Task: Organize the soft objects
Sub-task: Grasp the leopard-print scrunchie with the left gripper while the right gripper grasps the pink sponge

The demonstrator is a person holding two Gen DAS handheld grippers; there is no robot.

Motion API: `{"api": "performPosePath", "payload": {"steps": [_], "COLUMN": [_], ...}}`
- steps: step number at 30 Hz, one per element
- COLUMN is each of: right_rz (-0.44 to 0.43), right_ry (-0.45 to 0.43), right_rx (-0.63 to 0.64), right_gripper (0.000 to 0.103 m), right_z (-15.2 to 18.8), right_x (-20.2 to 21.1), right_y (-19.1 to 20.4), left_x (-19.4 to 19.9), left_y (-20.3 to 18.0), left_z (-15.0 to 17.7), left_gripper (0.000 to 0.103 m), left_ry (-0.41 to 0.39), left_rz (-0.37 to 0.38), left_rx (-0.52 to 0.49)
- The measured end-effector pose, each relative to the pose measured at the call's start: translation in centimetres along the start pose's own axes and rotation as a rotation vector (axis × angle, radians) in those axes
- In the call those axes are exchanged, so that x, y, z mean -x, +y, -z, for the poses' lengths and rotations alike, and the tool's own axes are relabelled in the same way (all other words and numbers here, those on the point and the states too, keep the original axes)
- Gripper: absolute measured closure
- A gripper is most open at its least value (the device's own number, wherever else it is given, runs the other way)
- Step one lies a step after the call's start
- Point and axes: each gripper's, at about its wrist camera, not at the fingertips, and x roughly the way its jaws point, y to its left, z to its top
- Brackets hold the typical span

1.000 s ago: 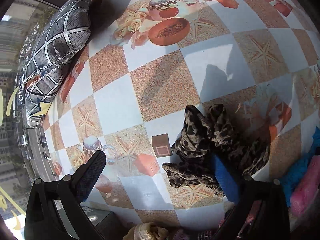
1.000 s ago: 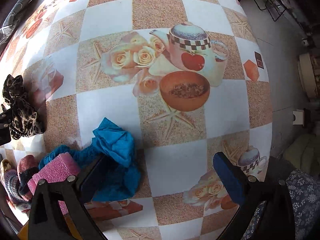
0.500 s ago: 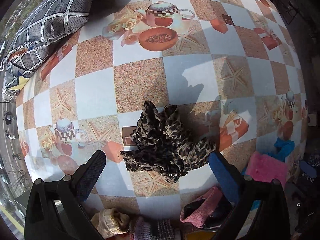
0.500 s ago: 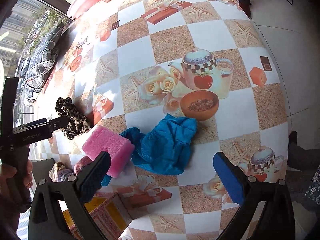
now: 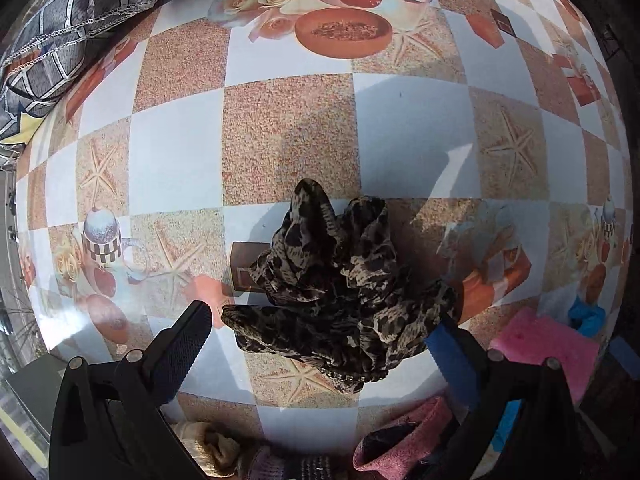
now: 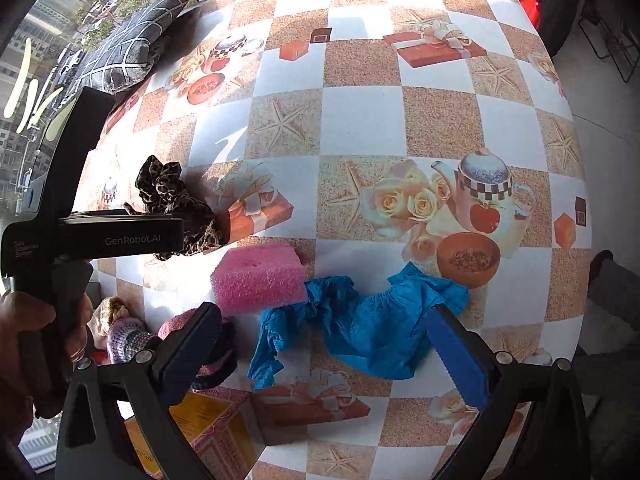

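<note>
A leopard-print cloth point(image 5: 340, 292) lies crumpled on the checkered tablecloth point(image 5: 288, 140). My left gripper point(image 5: 320, 344) is open, its fingers either side of the cloth's near edge, apart from it. The cloth also shows in the right wrist view point(image 6: 168, 196), partly hidden behind the left gripper's body point(image 6: 120, 236). A pink sponge point(image 6: 260, 276) and a blue cloth point(image 6: 368, 328) lie side by side. My right gripper point(image 6: 324, 356) is open above the blue cloth and holds nothing.
A dark patterned cushion point(image 5: 72, 36) lies at the table's far left edge. Knitted socks and a pink woolly item point(image 5: 396, 444) sit at the near edge. A yellow and pink box point(image 6: 208, 428) lies near my right gripper's left finger. A window runs along the left.
My left gripper has pulled back from the leopard cloth, which now lies free between its fingers. My right gripper has risen and drawn back, so more of the table shows.
</note>
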Motion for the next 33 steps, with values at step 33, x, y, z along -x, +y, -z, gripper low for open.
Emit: {"api": "performPosePath", "payload": {"steps": [33], "right_rz": [-0.036], "right_ry": [0.03], "right_rx": [-0.208], "right_gripper": [0.0], "right_z": [-8.9], "right_x": [-4.2], "right_y": [0.0], "left_x": [-1.8], "left_y": [4.8], "left_z": [3.1], "left_gripper": [0.0], "left_ry": [-0.023], "left_rz": [0.033], "left_rx": [0.124]}}
